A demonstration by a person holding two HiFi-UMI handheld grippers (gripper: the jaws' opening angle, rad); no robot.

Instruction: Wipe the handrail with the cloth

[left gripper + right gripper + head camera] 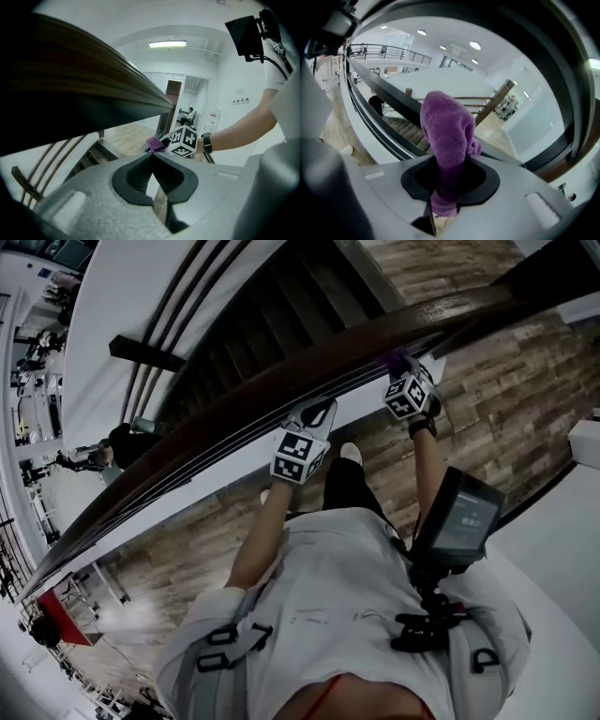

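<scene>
The right gripper (403,371) sits at the upper right of the head view, tight against the dark wooden handrail (281,381), its jaws narrow and clamped on the purple cloth (445,136), which bunches up past the tips. The left gripper (151,161) hangs just below the rail at centre frame, jaws closed together with nothing between them. By my read this is the wiping step itself. Next, the cloth needs pressing flat onto the rail's top and drawing along its length, grip kept firm so it doesn't slip out.
</scene>
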